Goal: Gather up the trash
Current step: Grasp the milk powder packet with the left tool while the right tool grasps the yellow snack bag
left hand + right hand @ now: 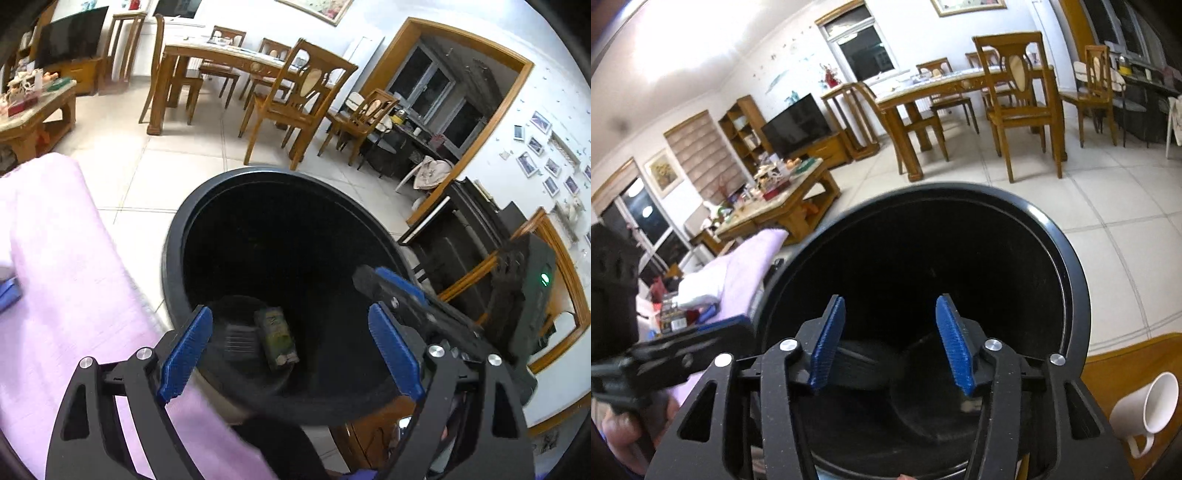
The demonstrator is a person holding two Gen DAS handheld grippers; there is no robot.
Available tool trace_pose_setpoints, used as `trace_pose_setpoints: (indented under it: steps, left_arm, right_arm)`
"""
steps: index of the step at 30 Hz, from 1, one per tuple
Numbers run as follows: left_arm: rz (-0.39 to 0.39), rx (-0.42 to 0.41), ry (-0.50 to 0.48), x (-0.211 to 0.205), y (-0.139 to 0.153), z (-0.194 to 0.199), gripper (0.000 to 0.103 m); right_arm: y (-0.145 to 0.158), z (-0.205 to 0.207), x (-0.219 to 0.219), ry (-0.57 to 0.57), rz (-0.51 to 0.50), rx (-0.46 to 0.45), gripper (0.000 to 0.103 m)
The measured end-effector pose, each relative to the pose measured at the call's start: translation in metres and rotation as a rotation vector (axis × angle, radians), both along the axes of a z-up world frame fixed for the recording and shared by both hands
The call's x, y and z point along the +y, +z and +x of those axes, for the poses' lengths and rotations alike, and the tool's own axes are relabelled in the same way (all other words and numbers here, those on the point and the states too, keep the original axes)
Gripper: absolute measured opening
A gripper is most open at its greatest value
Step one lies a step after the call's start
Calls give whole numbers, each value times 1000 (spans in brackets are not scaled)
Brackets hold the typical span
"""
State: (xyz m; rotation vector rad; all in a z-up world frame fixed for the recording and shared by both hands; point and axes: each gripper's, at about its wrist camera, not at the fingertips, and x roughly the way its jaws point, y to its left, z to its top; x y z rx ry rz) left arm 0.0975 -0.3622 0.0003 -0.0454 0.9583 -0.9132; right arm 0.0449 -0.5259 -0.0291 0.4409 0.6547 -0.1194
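Observation:
A round black trash bin stands on the tiled floor; it also fills the right wrist view. A green carton lies at its bottom beside a dark flat piece of trash. My left gripper is open and empty above the bin's mouth. My right gripper is open and empty over the same bin; it shows in the left wrist view at the bin's right rim. The left gripper shows at the left of the right wrist view.
A lilac cloth covers a surface left of the bin. A white mug sits on a wooden surface at the right. A dining table with chairs and a cluttered coffee table stand further off.

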Motion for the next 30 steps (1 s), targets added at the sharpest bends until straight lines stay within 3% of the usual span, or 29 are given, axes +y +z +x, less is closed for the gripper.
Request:
trace_pose_setpoints:
  steps: [3,6,7,9,11,14,17,20,25,26,30]
  left_arm:
    - [-31,-10,7,27,12,-13,86]
    - [-36,-59,42,66,28,-27,86]
    - [-33,-77,58,82,32,-30,86]
    - [-22,-111,98,109,41,-36,86]
    - [-11,-140,167,152,48,-39,86]
    - [2,-155,309,224,52,-38,86]
    - [13,-157,431,291,52,-37,86]
    - [101,-210,482,352,51,-36,86]
    - [306,-315,349,400,31,-27,86]
    - [338,-324,278,403,26,-18,86]
    - [367,-315,89,405,6,4,86]
  right_arm:
    - [15,1,14,8,-22,-21,62]
    - [29,5,38,51,-48,-47,62]
    - [33,8,48,73,-52,-51,62]
    - [40,17,77,142,-58,-54,72]
    - [46,28,107,231,-54,-50,73]
    - [50,46,159,377,3,-31,81]
    - [47,63,205,499,99,12,82]
    - [38,80,242,571,182,88,82]
    - [8,109,280,585,376,219,82]
    - [4,112,285,576,390,228,82]
    - [-7,119,303,538,453,224,79]
